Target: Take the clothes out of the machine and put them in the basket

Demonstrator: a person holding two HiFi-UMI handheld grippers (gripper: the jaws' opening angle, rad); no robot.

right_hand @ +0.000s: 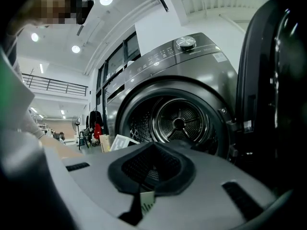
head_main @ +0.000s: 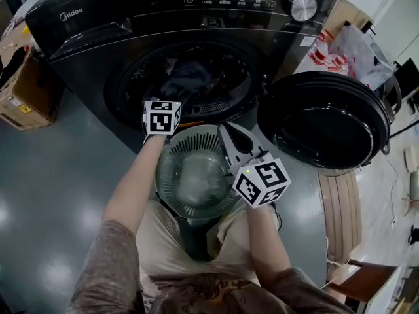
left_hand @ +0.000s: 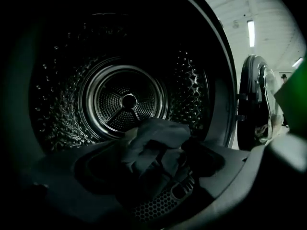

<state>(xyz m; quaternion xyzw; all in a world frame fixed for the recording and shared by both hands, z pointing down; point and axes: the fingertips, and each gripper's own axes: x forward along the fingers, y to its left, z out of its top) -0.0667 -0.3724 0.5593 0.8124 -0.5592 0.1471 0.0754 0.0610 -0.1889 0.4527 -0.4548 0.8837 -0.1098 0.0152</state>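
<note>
The dark washing machine (head_main: pixel 91 38) stands with its round door (head_main: pixel 327 120) swung open to the right. A dark bundle of clothes (head_main: pixel 186 77) lies at the front lip of the drum (left_hand: pixel 127 99), and in the left gripper view the same clothes (left_hand: pixel 153 143) sit just beyond the lower jaw. My left gripper (head_main: pixel 167 106) is at the drum mouth, open, with nothing pressed between its jaws. My right gripper (head_main: pixel 229 139) hangs over the grey-green basket (head_main: pixel 163 169), pointing at the machine, open and holding nothing. The basket sits on the floor right below the opening.
A cardboard box (head_main: pixel 23 90) stands on the floor left of the machine. A plastic bag with red print (head_main: pixel 347 51) lies behind the door at the right. Wooden furniture (head_main: pixel 340 208) runs along the right side. The person's body is close behind the basket.
</note>
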